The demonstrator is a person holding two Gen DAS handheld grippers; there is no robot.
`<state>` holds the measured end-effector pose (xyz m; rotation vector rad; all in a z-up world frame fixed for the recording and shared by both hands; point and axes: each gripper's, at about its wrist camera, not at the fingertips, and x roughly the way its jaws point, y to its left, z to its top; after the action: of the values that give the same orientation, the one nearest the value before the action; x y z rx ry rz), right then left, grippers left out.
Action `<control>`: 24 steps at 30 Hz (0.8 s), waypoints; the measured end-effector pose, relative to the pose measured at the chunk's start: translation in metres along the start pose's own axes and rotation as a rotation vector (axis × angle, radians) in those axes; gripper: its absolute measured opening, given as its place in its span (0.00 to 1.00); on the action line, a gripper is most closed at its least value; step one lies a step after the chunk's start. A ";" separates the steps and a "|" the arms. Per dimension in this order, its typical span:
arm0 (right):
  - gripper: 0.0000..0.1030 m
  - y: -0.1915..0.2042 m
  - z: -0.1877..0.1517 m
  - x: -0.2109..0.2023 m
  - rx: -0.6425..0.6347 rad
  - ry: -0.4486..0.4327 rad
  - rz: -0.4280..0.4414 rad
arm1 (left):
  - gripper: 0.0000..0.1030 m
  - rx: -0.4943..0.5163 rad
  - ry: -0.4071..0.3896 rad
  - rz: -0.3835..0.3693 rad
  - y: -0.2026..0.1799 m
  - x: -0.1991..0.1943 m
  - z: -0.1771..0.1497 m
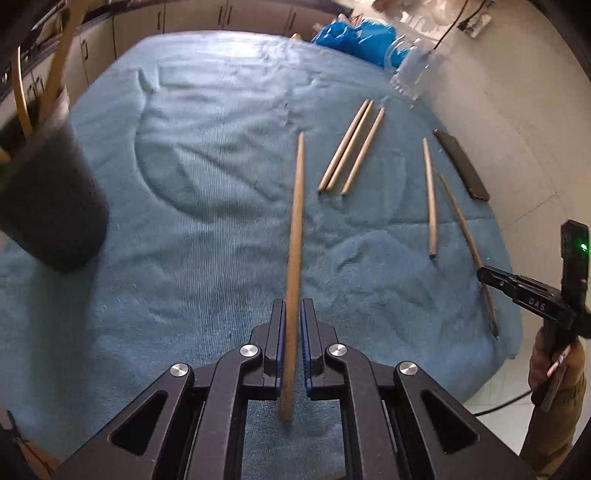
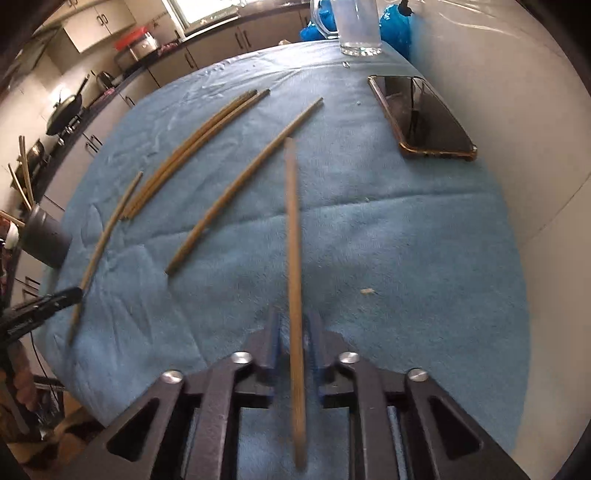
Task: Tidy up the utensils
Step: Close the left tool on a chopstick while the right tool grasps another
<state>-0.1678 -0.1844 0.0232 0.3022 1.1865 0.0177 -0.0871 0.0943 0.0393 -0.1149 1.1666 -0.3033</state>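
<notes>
In the left wrist view my left gripper (image 1: 292, 314) is shut on a wooden chopstick (image 1: 297, 206) that points away over the blue towel (image 1: 177, 221). A dark cup (image 1: 51, 199) holding several chopsticks stands to its left. Three loose chopsticks (image 1: 351, 147) and a single one (image 1: 430, 199) lie further right. In the right wrist view my right gripper (image 2: 294, 317) straddles another chopstick (image 2: 293, 229), with a gap showing on both sides of it. The left gripper (image 2: 75, 293) and its chopstick (image 2: 99, 251) show at that view's left edge.
A phone (image 2: 421, 114) lies near the towel's right edge and a glass jug (image 2: 360, 26) stands at the far end. Blue plastic bags (image 1: 354, 37) sit behind the table. A single chopstick (image 2: 243, 184) and a bundle (image 2: 195, 147) lie left of the right gripper.
</notes>
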 end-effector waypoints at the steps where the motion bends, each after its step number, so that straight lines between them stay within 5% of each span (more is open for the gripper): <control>1: 0.31 -0.001 0.002 0.000 0.002 -0.003 -0.012 | 0.07 0.020 -0.012 0.023 -0.004 -0.002 0.005; 11: 0.31 0.004 0.057 0.022 -0.078 0.062 -0.127 | 0.10 0.106 0.047 0.155 -0.022 0.047 0.059; 24: 0.30 0.031 0.121 0.061 -0.157 0.194 -0.213 | 0.10 0.081 0.091 0.193 -0.023 0.071 0.098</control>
<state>-0.0298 -0.1707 0.0159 0.0353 1.3962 -0.0462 0.0237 0.0448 0.0209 0.0831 1.2441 -0.1868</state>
